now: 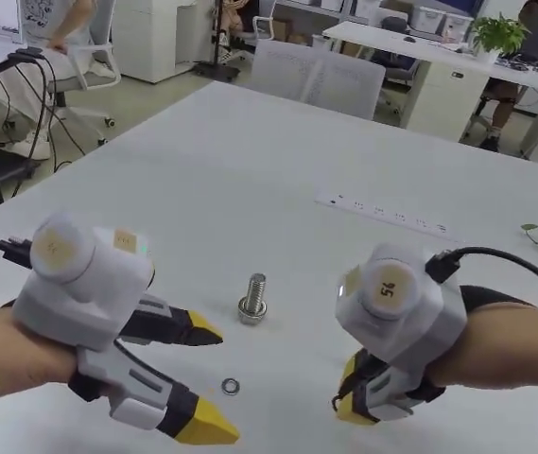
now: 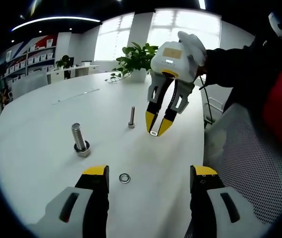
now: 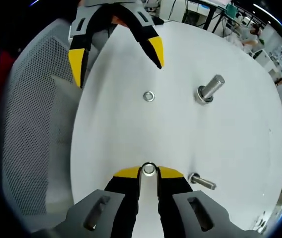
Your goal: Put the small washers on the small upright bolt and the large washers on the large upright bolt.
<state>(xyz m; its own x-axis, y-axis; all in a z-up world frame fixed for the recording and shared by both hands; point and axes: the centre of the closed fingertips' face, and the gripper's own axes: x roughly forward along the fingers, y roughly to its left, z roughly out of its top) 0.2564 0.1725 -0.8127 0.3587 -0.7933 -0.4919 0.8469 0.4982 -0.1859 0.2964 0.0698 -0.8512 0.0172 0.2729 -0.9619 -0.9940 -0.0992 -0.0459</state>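
Bright, even indoor light, white bench (image 1: 278, 161) faintly glaring, weak shadow beside the large bolt (image 1: 253, 295), windows (image 2: 173, 32) blown out in the left gripper view, fisheye bending at both gripper views' edges, background soft.

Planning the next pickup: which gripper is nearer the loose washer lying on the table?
Left. The left gripper is open, with the loose washer lying just ahead of its tips. The right gripper, shut on a second washer, hangs farther off, beyond it.
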